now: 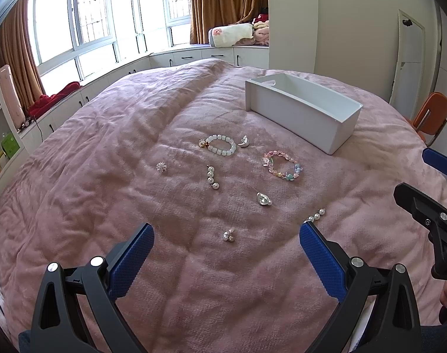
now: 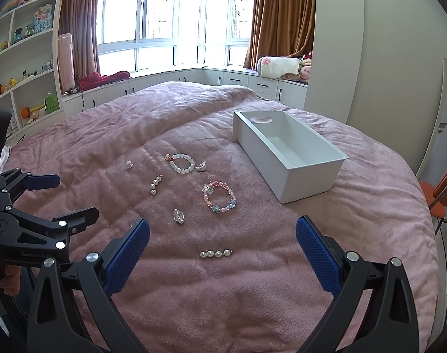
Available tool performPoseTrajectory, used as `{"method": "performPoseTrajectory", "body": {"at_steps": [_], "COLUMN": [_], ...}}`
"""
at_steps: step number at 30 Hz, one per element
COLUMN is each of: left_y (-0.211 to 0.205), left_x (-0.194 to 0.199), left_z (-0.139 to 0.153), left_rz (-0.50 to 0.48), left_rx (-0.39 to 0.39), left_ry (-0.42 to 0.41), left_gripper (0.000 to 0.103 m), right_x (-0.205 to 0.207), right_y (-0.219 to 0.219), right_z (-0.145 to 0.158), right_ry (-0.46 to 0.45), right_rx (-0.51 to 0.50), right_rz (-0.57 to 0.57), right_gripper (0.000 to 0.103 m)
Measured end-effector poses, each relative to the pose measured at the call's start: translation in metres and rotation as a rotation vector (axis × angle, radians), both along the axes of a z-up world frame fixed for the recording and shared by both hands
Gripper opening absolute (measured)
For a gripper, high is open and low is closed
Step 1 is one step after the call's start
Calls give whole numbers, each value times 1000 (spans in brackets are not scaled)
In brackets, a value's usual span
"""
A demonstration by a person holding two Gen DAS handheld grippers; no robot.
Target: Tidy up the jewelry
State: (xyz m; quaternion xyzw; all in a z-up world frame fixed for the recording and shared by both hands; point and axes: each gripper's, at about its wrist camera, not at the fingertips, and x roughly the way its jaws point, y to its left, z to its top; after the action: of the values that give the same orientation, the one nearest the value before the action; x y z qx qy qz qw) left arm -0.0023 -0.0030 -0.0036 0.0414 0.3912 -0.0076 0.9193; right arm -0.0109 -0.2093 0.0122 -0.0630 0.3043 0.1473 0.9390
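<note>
The left gripper (image 1: 226,242) is spread wide above the near part of the pink blanket (image 1: 105,153), its blue pads (image 1: 132,260) holding nothing and touching nothing; a small pearl cluster (image 1: 228,235) lies on the blanket between them.

Left to right across the blanket's middle lie a sparkly stud (image 1: 161,167), a pearl drop earring (image 1: 211,177), a white bead bracelet (image 1: 219,144) with a silver piece (image 1: 243,141) just beside it, another silver piece (image 1: 263,199) nearer the grippers, and a pastel bead bracelet (image 1: 282,166). A short pearl strand (image 2: 215,253) lies near the blanket's near edge.

The white box (image 2: 309,182) stands toward the blanket's right edge, open-topped, with nothing visible inside.

The right gripper (image 2: 223,239) is likewise wide open, gripping nothing and off the blanket; the pearl strand sits between its pads (image 2: 317,256), untouched.
</note>
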Motion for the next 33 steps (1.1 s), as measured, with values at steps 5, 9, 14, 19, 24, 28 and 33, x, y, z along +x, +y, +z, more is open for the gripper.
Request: {"method": "performPoseTrajectory", "body": {"at_steps": [5, 9, 14, 19, 24, 28, 33], "left_y": [0, 0, 0, 11, 28, 36, 50], "left_x": [4, 5, 12, 38, 68, 93, 128], "left_z": [-7, -8, -10, -14, -24, -36, -47], "left_rz": [2, 6, 6, 12, 28, 25, -18], "left_rx": [-15, -15, 33, 53, -5, -5, -26], "left_ry": [45, 21, 27, 39, 55, 67, 73], "left_gripper": [100, 100, 100, 100, 100, 100, 100], "right_x": [0, 5, 18, 45, 79, 107, 145], "right_y": [1, 1, 2, -2, 4, 16, 30], "right_z": [-3, -5, -7, -17, -29, -39, -61], "right_ry": [6, 19, 22, 55, 82, 81, 141], "right_rx": [-10, -12, -16, 15, 29, -1, -19], "right_rz": [0, 5, -2, -7, 14, 32, 47], "right_gripper": [98, 98, 98, 98, 92, 86, 74]}}
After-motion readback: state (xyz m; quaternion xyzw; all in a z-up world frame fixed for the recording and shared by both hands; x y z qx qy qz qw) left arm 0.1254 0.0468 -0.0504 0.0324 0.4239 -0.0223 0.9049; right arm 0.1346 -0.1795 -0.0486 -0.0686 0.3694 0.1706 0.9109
